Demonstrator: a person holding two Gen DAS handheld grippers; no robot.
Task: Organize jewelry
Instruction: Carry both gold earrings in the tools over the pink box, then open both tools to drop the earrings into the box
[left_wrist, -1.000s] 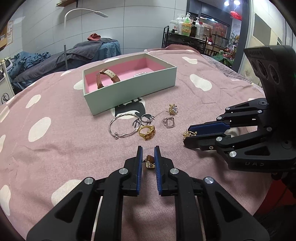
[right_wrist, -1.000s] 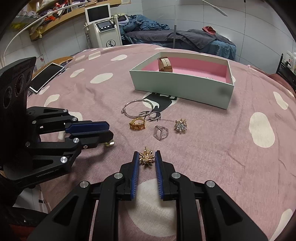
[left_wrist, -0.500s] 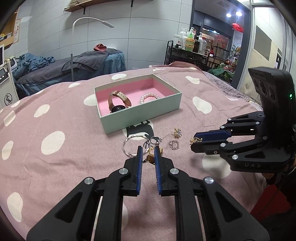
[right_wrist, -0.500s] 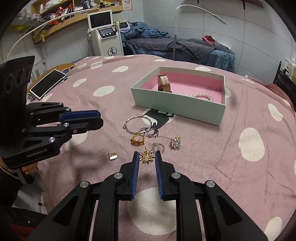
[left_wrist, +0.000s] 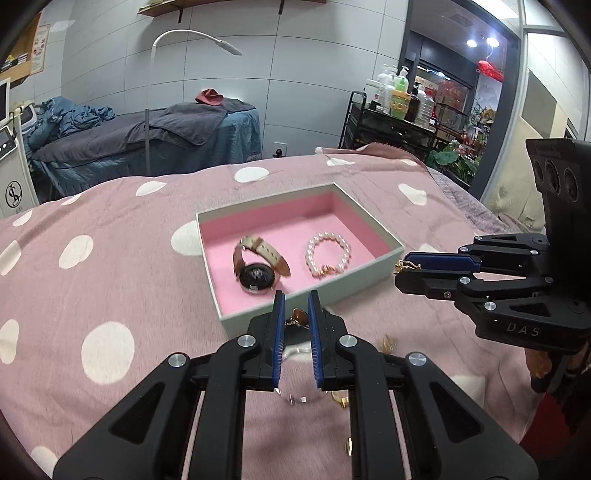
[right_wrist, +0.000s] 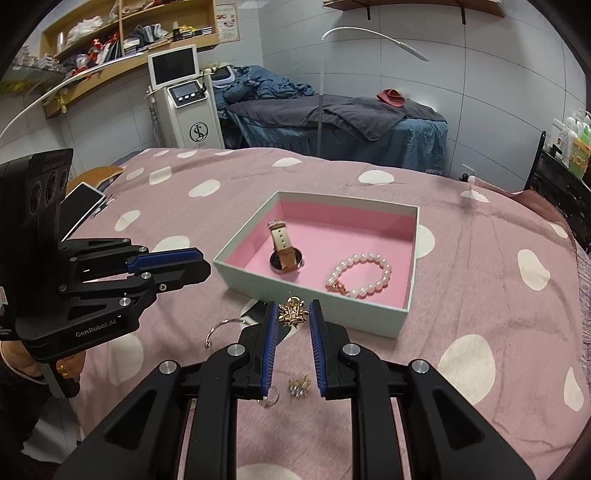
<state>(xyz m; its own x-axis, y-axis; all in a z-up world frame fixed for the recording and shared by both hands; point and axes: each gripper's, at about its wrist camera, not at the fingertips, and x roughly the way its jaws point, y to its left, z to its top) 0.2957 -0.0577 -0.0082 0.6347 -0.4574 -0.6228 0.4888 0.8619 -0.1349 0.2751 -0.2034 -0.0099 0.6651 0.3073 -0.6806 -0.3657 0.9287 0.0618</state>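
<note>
Two handheld black grippers with blue-padded fingers hover above a bed covered in a pink sheet (right_wrist: 480, 258) with white spots.

The left gripper (left_wrist: 294, 308) has its fingers nearly closed on a small gold ring with an amber-brown stone (left_wrist: 297, 318), pinched near the fingertips and lifted clear of the sheet. The right gripper (right_wrist: 293, 314) has its fingers closed to a narrow gap around a gold, flower-shaped brooch (right_wrist: 292, 312), also held in the air. In the left wrist view the right gripper enters from the right side, with the gold piece poking out at its fingertips.

Just beyond both grippers sits an open, pale green jewelry box (right_wrist: 306, 295) with a pink lining. Inside it lie a wristwatch with a tan strap and dark round face (right_wrist: 285, 254) on the left and a white pearl bracelet (right_wrist: 360, 275) on the right, set apart from each other.

On the sheet in front of the box, beneath the grippers, loose pieces remain: a thin silver bangle (right_wrist: 221, 330) to the left, a small sparkling crystal cluster (right_wrist: 298, 387), and a silver ring (right_wrist: 271, 400) partly hidden by a finger. In the left wrist view, blurred gold pieces (left_wrist: 388, 341) lie there too.

A second bed with grey and blue bedding (right_wrist: 332, 122) stands against the wall behind.
</note>
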